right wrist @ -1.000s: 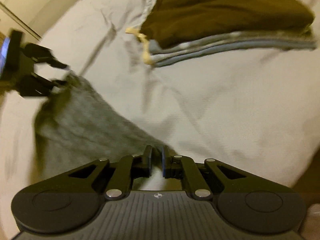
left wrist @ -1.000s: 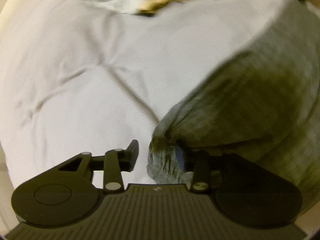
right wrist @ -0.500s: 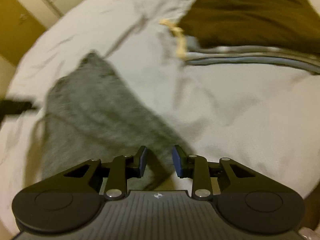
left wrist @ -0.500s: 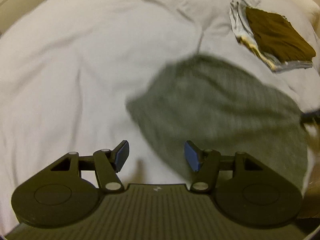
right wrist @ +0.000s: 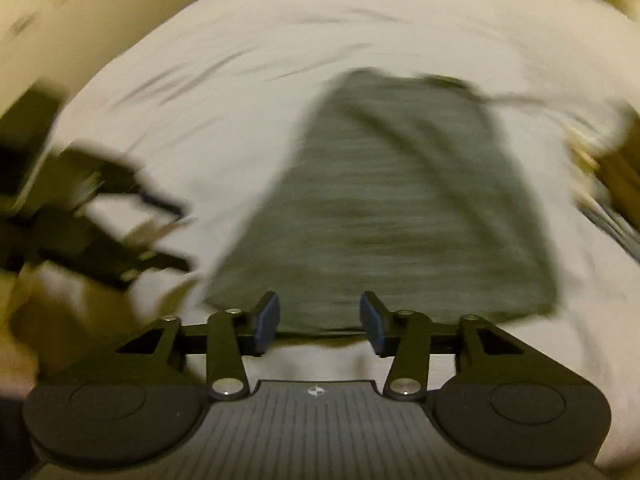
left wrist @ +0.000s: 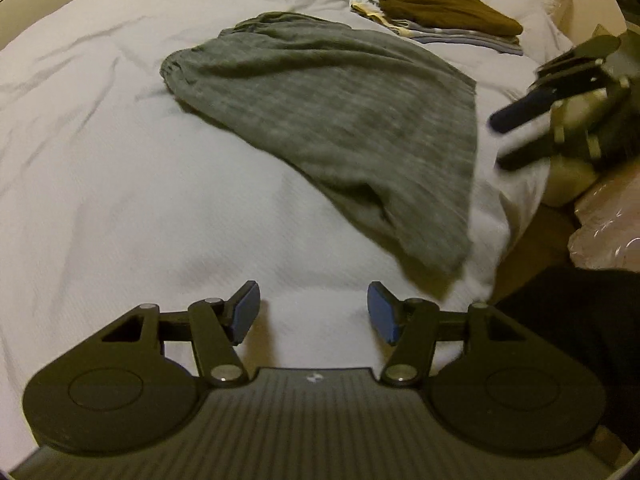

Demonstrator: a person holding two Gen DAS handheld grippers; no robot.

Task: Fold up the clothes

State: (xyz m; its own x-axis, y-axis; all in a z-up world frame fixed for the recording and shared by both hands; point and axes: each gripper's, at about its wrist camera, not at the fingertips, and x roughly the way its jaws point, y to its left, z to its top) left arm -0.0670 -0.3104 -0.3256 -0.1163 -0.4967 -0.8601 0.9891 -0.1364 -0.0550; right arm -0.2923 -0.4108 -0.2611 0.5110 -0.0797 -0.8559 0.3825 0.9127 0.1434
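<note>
A grey ribbed garment point(left wrist: 340, 120) lies spread on the white bed point(left wrist: 120, 160), its near corner close to the bed's right edge. My left gripper point(left wrist: 313, 316) stands open over bare sheet, short of the garment, nothing between its blue pads. The right wrist view is blurred by motion; there the grey garment point(right wrist: 392, 216) lies just ahead of my open right gripper point(right wrist: 319, 322). That same right gripper point(left wrist: 520, 136) shows at the right of the left wrist view, and the left gripper point(right wrist: 120, 232) shows blurred at the left of the right wrist view.
A stack of folded clothes point(left wrist: 436, 16) with a brown piece on top sits at the far right of the bed. Beyond the bed's right edge lie a plastic-wrapped bundle point(left wrist: 608, 224) and floor. A dark sleeve or leg point(left wrist: 580, 320) is at lower right.
Both grippers let go of the grey garment and opened. It dropped flat onto the bed, and both grippers pulled back from it toward the near edge.
</note>
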